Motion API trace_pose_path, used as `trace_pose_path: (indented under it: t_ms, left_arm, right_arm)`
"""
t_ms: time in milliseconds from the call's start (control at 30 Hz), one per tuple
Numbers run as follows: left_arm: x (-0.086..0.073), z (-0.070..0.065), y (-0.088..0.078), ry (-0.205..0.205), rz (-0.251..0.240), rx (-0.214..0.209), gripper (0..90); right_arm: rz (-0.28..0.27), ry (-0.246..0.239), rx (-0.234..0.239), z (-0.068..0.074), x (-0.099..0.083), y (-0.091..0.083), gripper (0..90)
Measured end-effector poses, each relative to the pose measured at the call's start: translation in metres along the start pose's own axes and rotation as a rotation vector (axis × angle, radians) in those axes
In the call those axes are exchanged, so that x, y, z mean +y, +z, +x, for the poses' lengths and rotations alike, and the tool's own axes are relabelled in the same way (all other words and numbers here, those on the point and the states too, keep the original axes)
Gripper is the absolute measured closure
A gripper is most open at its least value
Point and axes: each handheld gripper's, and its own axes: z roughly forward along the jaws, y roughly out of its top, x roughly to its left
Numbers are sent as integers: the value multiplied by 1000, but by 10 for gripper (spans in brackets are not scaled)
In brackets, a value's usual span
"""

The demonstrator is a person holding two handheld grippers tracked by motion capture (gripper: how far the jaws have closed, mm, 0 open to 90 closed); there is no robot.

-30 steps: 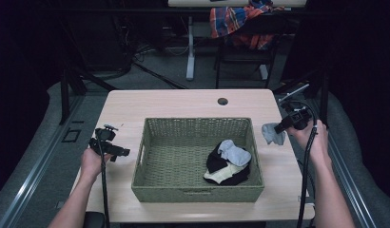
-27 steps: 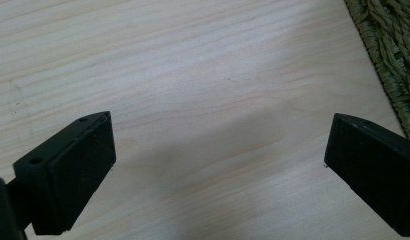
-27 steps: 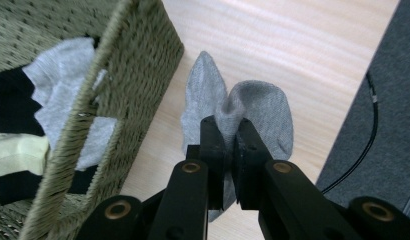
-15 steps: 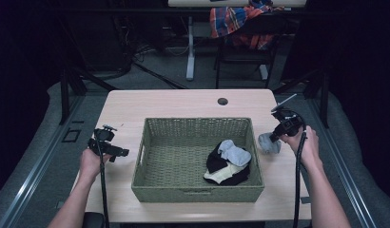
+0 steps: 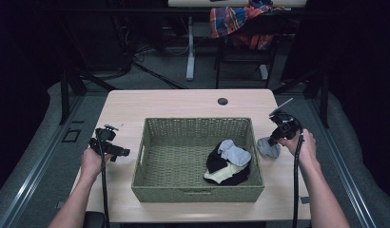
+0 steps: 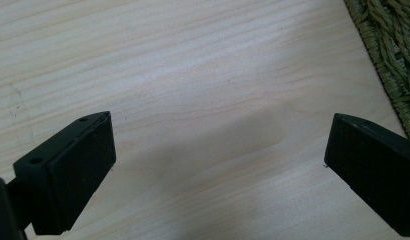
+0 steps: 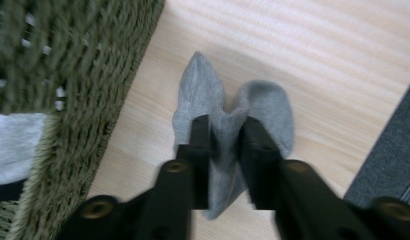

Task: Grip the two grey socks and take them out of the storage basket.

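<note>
sock: a grey sock [image 5: 268,147] lies on the table [image 5: 183,102] at the right of the high view, just outside the basket's right wall, bunched rather than stretched out.
sock to tool: in the right gripper view the sock [image 7: 228,120] rises straight ahead between the jaws, its two lobes spreading past the tips toward the top of the frame.
right gripper: the right gripper [image 5: 275,137] has a narrow gap; its jaws have just been opening, and a fold of sock sits between them. Whether the pads press on it is hard to tell through the blur; it looks like a loosening grip.
left gripper: the left gripper [image 5: 118,153] hangs wide open over bare wood at the left of the high view, holding nothing, far from the sock.
nearer hand: the right, plainly.
basket: the basket [image 5: 199,195] fills the centre; its wall stands just left of the sock in the right gripper view.
in basket: a heap of socks [image 5: 229,164], black, grey and cream, at its lower right corner.
obstacle: the basket wall, if the sock goes inward.
</note>
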Motion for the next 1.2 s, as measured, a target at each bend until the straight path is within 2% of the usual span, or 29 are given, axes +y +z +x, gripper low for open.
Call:
trace_pose_path:
  t_ms: [67,100,200,233,333,400,500,533,567,600,633,667,833,900,967,1200]
  left_arm:
    - [0,-1,0,0,-3,2,1]
    - [0,0,-1,1,-2,-1,1]
    - [0,0,-1,-2,-5,2,1]
    - [0,0,-1,-2,-2,0,1]
    - [0,-1,0,-2,-1,2,1]
    - [1,-1,0,2,0,2,1]
    - [1,-1,0,2,0,2,1]
    - [0,-1,0,0,1,2,1]
    - [0,-1,0,-3,1,2,1]
    - [0,-1,0,-4,0,1,1]
    - [0,-1,0,-4,0,1,1]
    - [0,-1,1,-4,1,0,1]
    - [0,-1,1,-4,2,-2,1]
    - [0,-1,1,-6,0,-1,1]
    - [0,-1,1,-6,1,-1,1]
    - [0,-1,1,-4,1,-2,1]
  right_arm:
    - [-15,-4,14,-2,-1,-8,652]
    - [-39,3,12,-1,-2,-12,609]
    - [-93,-8,19,2,-4,-36,475]
    - [-93,-8,19,2,-4,-36,475]
    - [-156,-14,28,8,-6,-54,396]
    - [-187,-34,20,16,-6,-67,319]
    - [-224,-63,27,28,-6,-79,259]
    - [-232,-82,30,33,-6,-83,239]
    - [-243,-119,30,43,-5,-90,221]
    - [-243,-119,30,43,-5,-90,221]
    - [-249,-151,30,55,-4,-95,197]
    - [-249,-151,30,55,-4,-95,197]
    - [-260,-225,49,79,-1,-101,137]
    - [-270,-232,65,88,1,-100,91]
    - [-243,-261,70,95,4,-96,32]
    - [-193,-306,95,113,11,-79,13]
